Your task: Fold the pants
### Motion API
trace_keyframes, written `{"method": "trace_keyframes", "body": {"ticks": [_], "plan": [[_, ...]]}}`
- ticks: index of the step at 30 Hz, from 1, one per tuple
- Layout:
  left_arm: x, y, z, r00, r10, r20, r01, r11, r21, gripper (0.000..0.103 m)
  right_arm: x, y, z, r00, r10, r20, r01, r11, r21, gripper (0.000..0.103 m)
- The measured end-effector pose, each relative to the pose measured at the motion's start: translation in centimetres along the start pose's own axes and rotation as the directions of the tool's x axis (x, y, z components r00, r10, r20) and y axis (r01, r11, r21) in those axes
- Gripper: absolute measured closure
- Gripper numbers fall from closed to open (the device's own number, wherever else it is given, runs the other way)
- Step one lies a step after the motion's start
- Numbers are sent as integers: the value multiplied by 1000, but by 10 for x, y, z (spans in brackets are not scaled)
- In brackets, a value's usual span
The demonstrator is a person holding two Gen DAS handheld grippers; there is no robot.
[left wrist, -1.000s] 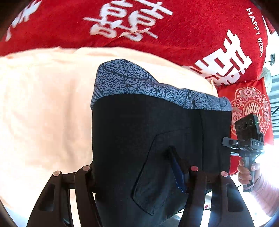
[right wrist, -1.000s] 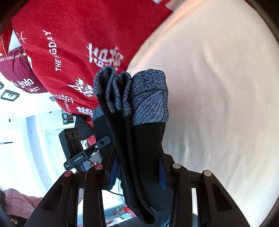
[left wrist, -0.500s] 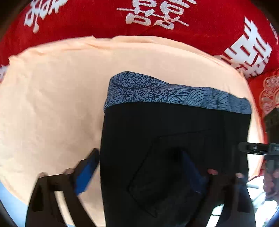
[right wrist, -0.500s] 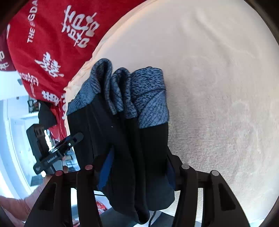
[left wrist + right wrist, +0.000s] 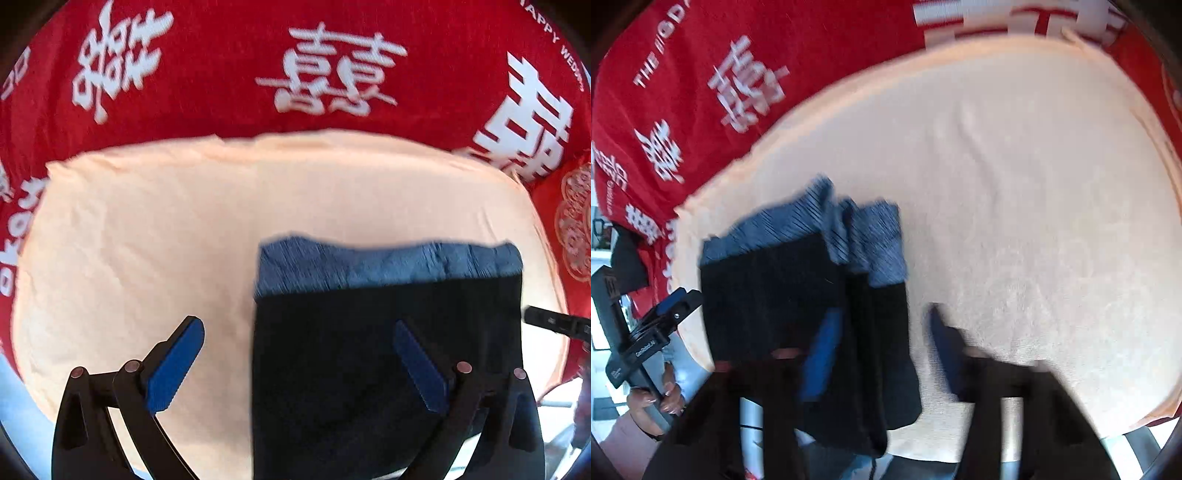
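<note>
Black pants [image 5: 369, 369] folded (peach cloth [image 5: 147, 240] beneath)

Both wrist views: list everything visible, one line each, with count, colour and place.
pants: one, black with blue-grey waistband, folded, on the towel
towel: one, peach, on the red cloth
red cloth: one, white characters, beyond the towel
cushion: one, red with white ornament, right edge of left view
left claw: one, black, blue pads, just opened wide, holding nothing
right claw: one, black, blue pads, just been closing, pants' edge between pads, one pad clear
hand: one, pink sleeve, gripping left claw's handle
</note>
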State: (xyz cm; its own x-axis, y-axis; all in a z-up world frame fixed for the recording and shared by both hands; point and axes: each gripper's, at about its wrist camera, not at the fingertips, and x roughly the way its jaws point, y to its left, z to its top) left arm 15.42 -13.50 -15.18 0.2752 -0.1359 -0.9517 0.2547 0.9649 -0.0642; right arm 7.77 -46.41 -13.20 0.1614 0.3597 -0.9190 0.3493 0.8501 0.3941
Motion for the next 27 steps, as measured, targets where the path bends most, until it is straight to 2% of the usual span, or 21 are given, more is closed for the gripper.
{"method": "trace_keyframes", "body": {"ticks": [1, 3, 7, 9, 12, 15, 19, 27], "plan": [[3, -2, 4, 1000, 31, 1, -31, 999, 8, 0, -3, 4, 2, 1000, 10, 14, -10, 1000, 2, 73], [20, 2, 12, 994, 106, -31, -106, 994, -2, 0, -6, 16, 8, 999, 34, 38, -33, 999, -19, 75], [53, 17, 10, 994, 74, -83, -83, 990, -111, 0, 6, 35, 14, 1000, 11, 18, -9, 996, -84, 75], [57, 15, 7, 995, 83, -57, -88, 992, -93, 0, 23, 35, 14, 1000, -25, -15, 23, 995, -98, 75], [58, 3, 6, 992, 127, -25, -128, 991, -24, 0, 30, 25, 10, 1000, -14, -18, 12, 997, -81, 75], [61, -4, 9, 990, 140, -27, -140, 990, 10, 0, 31, 25, 9, 1000, -17, -12, 15, 994, -109, 75], [65, -5, 16, 990, 136, -48, -136, 991, -7, 0, 31, 31, 7, 999, -44, -14, 42, 986, -160, 75], [53, -10, 7, 985, 170, 9, -169, 985, -16, 0, 28, 31, 4, 999, -46, -12, 44, 990, -134, 74]]}}
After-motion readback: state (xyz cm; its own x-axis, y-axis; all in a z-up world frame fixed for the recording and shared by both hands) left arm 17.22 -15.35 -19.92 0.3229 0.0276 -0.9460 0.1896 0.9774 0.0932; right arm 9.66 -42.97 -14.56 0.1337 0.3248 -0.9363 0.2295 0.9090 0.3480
